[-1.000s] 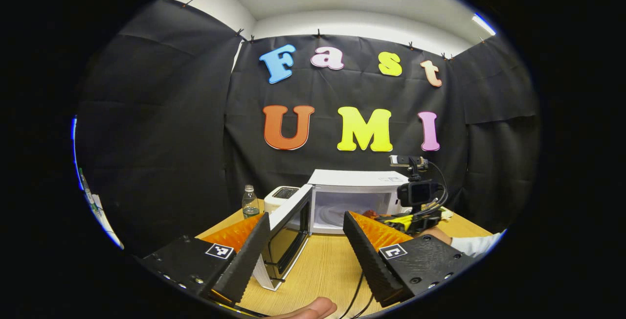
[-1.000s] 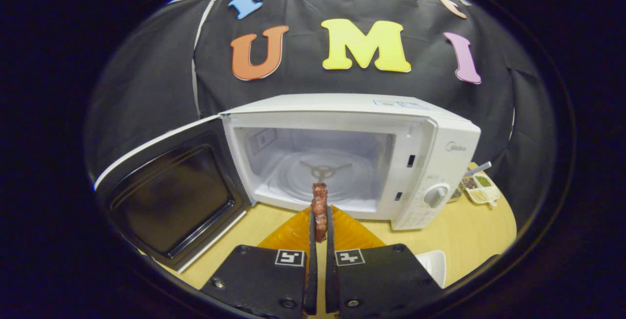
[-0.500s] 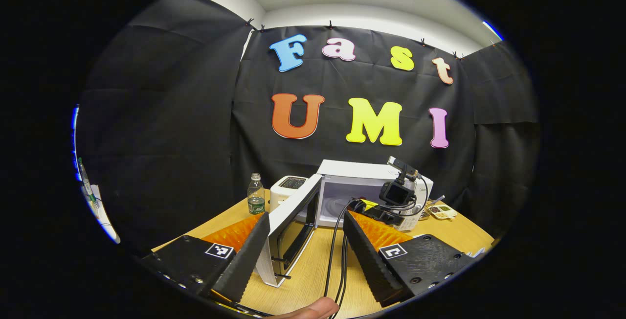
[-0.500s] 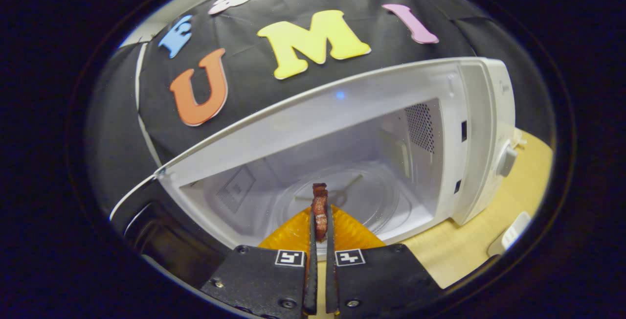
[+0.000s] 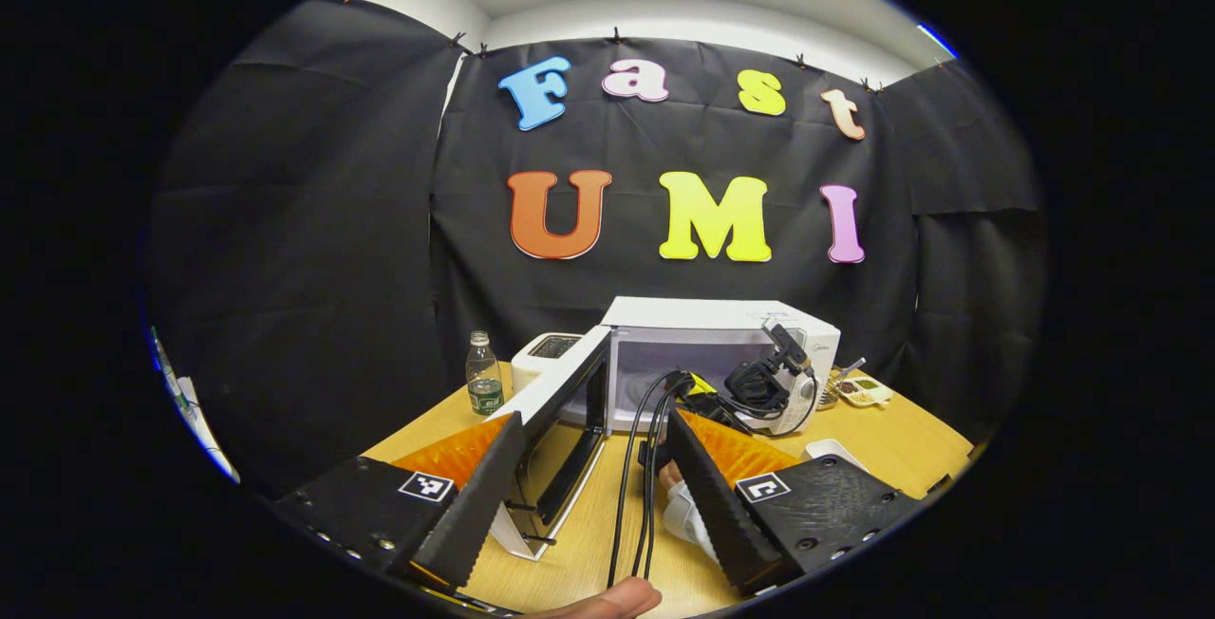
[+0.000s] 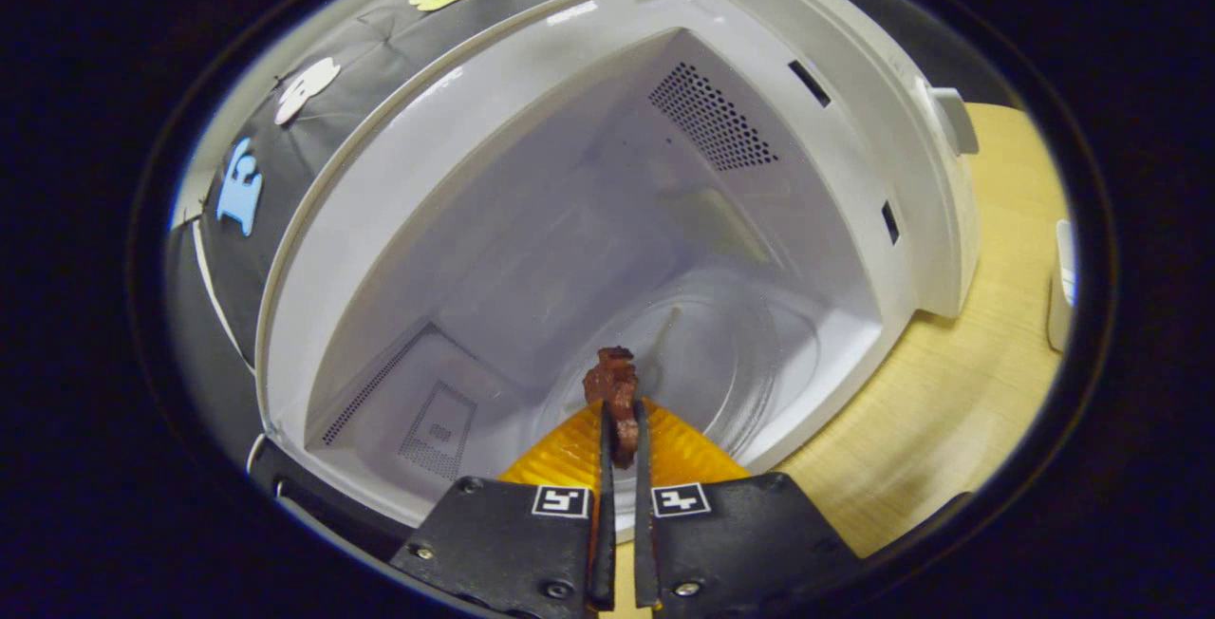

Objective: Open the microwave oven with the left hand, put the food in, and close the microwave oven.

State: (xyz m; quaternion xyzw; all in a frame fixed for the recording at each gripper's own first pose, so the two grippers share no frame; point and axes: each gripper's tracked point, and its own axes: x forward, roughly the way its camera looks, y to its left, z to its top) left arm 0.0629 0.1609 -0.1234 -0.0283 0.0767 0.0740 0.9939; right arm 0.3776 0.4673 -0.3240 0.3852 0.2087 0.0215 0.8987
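The white microwave (image 5: 721, 320) stands at the back of the table with its door (image 5: 560, 410) swung open to the left. My left gripper (image 5: 593, 420) is open and holds nothing, well back from the door. Farther off in the left gripper view, my right gripper (image 5: 755, 382) reaches into the oven's mouth. In the right gripper view, that gripper (image 6: 619, 415) is shut on a reddish-brown piece of food (image 6: 612, 377). It holds the food tilted, just above the glass turntable (image 6: 740, 363) inside the white cavity (image 6: 570, 220).
A water bottle (image 5: 482, 377) and a white toaster (image 5: 546, 353) stand left of the microwave. A small tray of food (image 5: 862, 391) lies to its right. Black cables (image 5: 636, 477) trail over the wooden table (image 5: 588, 543) past a sleeve (image 5: 683, 515).
My right gripper has carried the food forward from in front of the microwave into its cavity, rolling sideways as it went. The left gripper stays open and has barely moved.
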